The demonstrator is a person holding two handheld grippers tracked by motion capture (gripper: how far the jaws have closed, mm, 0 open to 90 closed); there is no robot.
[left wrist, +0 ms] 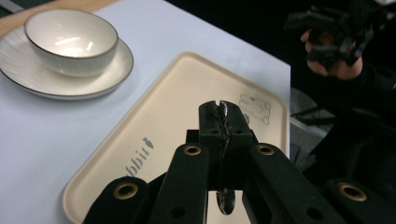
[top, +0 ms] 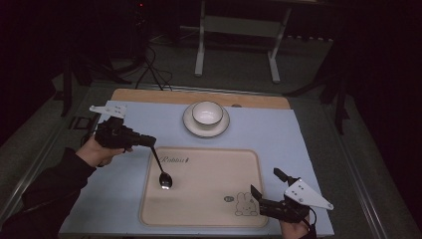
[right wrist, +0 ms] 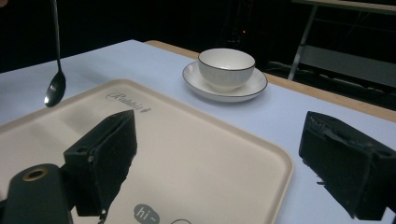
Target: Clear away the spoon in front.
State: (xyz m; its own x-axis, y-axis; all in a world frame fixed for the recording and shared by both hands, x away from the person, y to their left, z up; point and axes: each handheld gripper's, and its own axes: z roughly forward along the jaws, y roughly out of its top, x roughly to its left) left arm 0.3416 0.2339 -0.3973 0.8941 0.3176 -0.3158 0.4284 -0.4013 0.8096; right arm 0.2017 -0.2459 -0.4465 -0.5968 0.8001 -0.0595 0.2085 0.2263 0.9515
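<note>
The left gripper view shows its jaws clamped on the dark, shiny spoon hanging above the tray; the right gripper gapes wide.

Probably a lab, dim room, floor cables, metal stand

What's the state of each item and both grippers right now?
spoon: clamped by its handle, hanging bowl-down over the tray, apparently clear of it
left gripper: shut on the spoon
right gripper: open, holding nothing, at the tray's near right corner
bowl: upright, empty, on the saucer
saucer: flat on the table, beyond the tray
tray: flat, nothing resting on it
</note>
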